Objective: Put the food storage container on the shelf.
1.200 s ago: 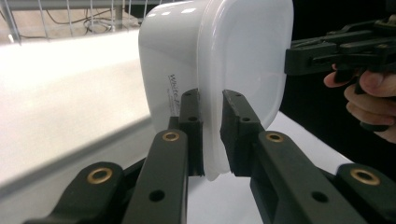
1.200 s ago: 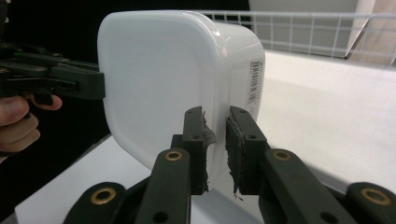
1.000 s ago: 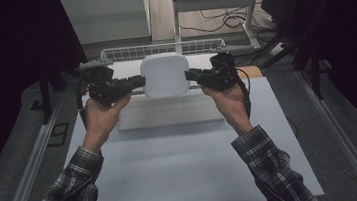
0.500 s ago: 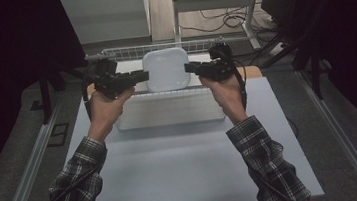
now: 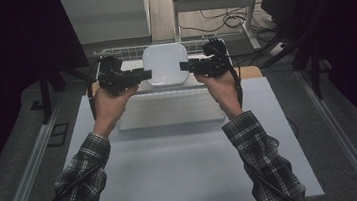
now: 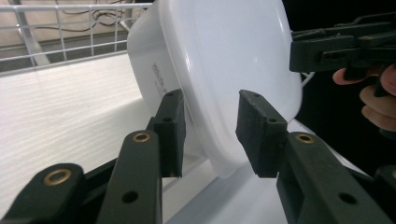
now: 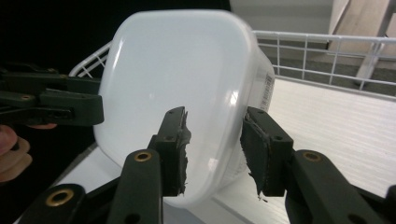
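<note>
A white plastic container [image 5: 165, 64] with rounded corners hangs tilted at the back of the table, its flat bottom facing the high view. My left gripper [image 5: 149, 74] is shut on its left edge and my right gripper [image 5: 182, 66] on its right edge. In the left gripper view the jaws [image 6: 210, 109] straddle a lower corner of the container [image 6: 224, 56], with the right gripper [image 6: 341, 46] beyond. In the right gripper view the jaws [image 7: 212, 128] clasp the opposite corner of the container [image 7: 177, 74], whose labelled side wall faces right; the left gripper [image 7: 51, 107] reaches in from the left.
A white wire rack [image 5: 111, 51] stands right behind the container, its rails [image 7: 327, 51] rising over a pale ribbed surface [image 6: 60, 102]. A flat white board [image 5: 167, 111] lies under my hands on the grey tabletop [image 5: 184, 170]. Metal rails [image 5: 32, 166] flank the table.
Both hands have carried the container away from me, from over the white board to the wire rack at the back. The grip on both sides looks the same.
</note>
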Action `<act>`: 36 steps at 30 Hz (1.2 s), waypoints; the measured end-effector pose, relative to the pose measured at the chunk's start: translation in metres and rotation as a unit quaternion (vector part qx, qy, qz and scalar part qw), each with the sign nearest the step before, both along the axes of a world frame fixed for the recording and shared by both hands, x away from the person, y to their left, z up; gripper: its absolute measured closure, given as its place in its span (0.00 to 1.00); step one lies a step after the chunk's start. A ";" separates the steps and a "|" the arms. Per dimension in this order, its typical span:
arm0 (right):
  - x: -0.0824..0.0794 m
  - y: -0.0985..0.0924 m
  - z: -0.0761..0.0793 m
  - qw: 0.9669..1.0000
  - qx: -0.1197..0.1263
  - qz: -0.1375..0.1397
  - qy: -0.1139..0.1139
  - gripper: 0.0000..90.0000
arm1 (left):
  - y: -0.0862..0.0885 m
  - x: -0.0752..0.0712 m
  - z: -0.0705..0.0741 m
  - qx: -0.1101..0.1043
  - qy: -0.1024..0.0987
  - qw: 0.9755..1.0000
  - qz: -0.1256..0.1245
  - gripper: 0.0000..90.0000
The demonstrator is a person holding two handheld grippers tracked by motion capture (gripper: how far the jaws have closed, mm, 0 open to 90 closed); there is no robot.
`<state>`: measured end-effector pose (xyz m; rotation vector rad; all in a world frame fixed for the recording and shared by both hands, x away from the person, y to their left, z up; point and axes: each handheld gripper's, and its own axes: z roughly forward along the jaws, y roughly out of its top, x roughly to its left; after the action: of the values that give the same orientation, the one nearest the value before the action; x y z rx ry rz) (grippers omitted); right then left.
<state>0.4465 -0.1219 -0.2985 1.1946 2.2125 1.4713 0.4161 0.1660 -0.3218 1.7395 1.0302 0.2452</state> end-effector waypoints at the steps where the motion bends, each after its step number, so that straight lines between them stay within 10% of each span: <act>1: 0.001 0.001 -0.001 1.000 -0.004 -0.002 0.001 0.65 | 0.000 0.001 0.000 -0.008 0.002 1.000 0.001 0.69; 15: 0.014 0.005 -0.006 1.000 0.005 -0.016 0.021 0.50 | 0.001 0.021 0.002 0.000 -0.005 0.999 0.037 0.52; 24: 0.020 0.005 -0.009 0.999 -0.009 -0.037 -0.016 0.31 | 0.000 0.023 -0.003 0.026 -0.049 0.995 0.079 0.22; 36: 0.003 0.003 -0.012 0.997 -0.028 0.009 -0.067 0.05 | 0.007 0.007 -0.013 0.006 -0.049 0.999 0.002 0.10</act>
<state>0.4491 -0.1189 -0.3106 1.0298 2.1657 1.4424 0.4232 0.1732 -0.3351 1.7188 0.9628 0.3377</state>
